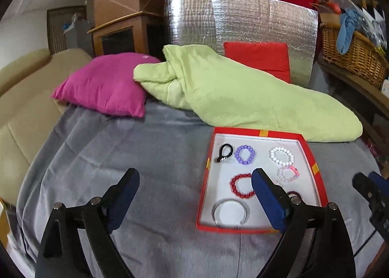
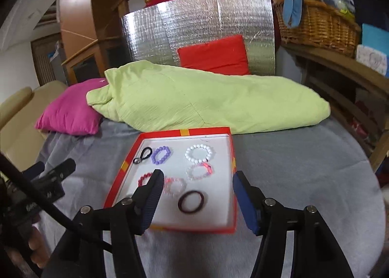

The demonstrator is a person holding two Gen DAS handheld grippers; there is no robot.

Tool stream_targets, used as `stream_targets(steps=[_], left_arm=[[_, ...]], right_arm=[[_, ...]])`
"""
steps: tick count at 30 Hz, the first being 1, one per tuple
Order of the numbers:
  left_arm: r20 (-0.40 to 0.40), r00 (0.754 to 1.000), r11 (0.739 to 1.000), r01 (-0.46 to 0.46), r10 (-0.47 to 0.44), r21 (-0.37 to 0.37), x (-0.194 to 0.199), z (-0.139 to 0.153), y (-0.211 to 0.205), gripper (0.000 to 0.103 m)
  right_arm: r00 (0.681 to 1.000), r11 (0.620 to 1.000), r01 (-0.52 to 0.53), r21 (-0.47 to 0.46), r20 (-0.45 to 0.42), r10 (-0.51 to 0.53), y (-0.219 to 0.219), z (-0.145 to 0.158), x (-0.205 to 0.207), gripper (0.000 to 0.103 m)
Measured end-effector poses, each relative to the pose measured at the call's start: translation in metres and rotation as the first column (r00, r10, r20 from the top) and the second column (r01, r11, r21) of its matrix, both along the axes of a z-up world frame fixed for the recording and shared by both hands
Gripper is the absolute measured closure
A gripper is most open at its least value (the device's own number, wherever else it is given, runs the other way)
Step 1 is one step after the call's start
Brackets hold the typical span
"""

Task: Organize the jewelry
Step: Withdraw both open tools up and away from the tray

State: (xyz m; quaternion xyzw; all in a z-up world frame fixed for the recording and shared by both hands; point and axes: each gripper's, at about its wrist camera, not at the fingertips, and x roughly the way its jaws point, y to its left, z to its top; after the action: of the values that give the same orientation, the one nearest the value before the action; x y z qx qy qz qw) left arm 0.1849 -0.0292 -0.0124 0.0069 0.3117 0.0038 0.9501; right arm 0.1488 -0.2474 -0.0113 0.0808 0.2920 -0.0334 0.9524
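1. Right wrist view: right gripper (image 2: 197, 180) jaws wide apart, nothing held, over near part of red tray (image 2: 232, 210).
2. Left gripper (image 1: 194, 180) also spread wide, empty, w/ gray blanket (image 1: 150, 146) beneath.
3. Inside tray: dark bangle (image 2: 191, 202), then red bead bracelet (image 1: 239, 186), white bead bracelet (image 2: 199, 153) farthest.

Left gripper (image 1: 195, 180): jaws spread wide, holding nothing.
Right gripper (image 2: 198, 180): jaws spread wide, holding nothing.

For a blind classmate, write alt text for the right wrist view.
An open right gripper hovers over a red tray of bracelets on a grey blanket; a green quilt lies behind.
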Motion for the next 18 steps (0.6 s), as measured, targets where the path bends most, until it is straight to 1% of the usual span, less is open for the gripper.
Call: stream_targets(steps=[2,5,8,10,13,18], left_arm=[[-0.012,1.0,1.0,-0.019,0.018,-0.011,-0.008,-0.003,0.007,0.009],[-0.03,0.999,0.999,-0.041,0.041,0.003,-0.021,-0.011,0.014,0.009],[-0.041,0.999,0.999,-0.033,0.034,0.003,-0.035,-0.021,0.021,0.009],[-0.043,0.999,1.0,-0.031,0.031,0.0,-0.042,-0.025,0.024,0.009],[-0.031,0.998,0.999,-0.044,0.045,0.019,-0.049,-0.028,0.027,0.009],[0.009,0.998,0.994,-0.065,0.065,0.09,-0.051,-0.025,0.024,0.009]], right_arm=[[1.0,1.0,0.001,-0.023,0.006,-0.001,0.004,0.0,-0.018,0.037],[1.0,0.999,-0.004,-0.037,0.004,0.004,0.01,-0.004,-0.041,0.036],[1.0,1.0,-0.014,-0.027,-0.012,0.014,0.016,-0.012,-0.06,0.035],[0.999,0.999,-0.023,-0.046,-0.024,0.021,0.022,-0.018,-0.069,0.034],[0.998,0.996,-0.045,-0.081,-0.047,0.042,0.032,-0.024,-0.07,0.034],[0.997,0.994,-0.055,-0.098,-0.068,0.048,0.038,-0.033,-0.063,0.034]])
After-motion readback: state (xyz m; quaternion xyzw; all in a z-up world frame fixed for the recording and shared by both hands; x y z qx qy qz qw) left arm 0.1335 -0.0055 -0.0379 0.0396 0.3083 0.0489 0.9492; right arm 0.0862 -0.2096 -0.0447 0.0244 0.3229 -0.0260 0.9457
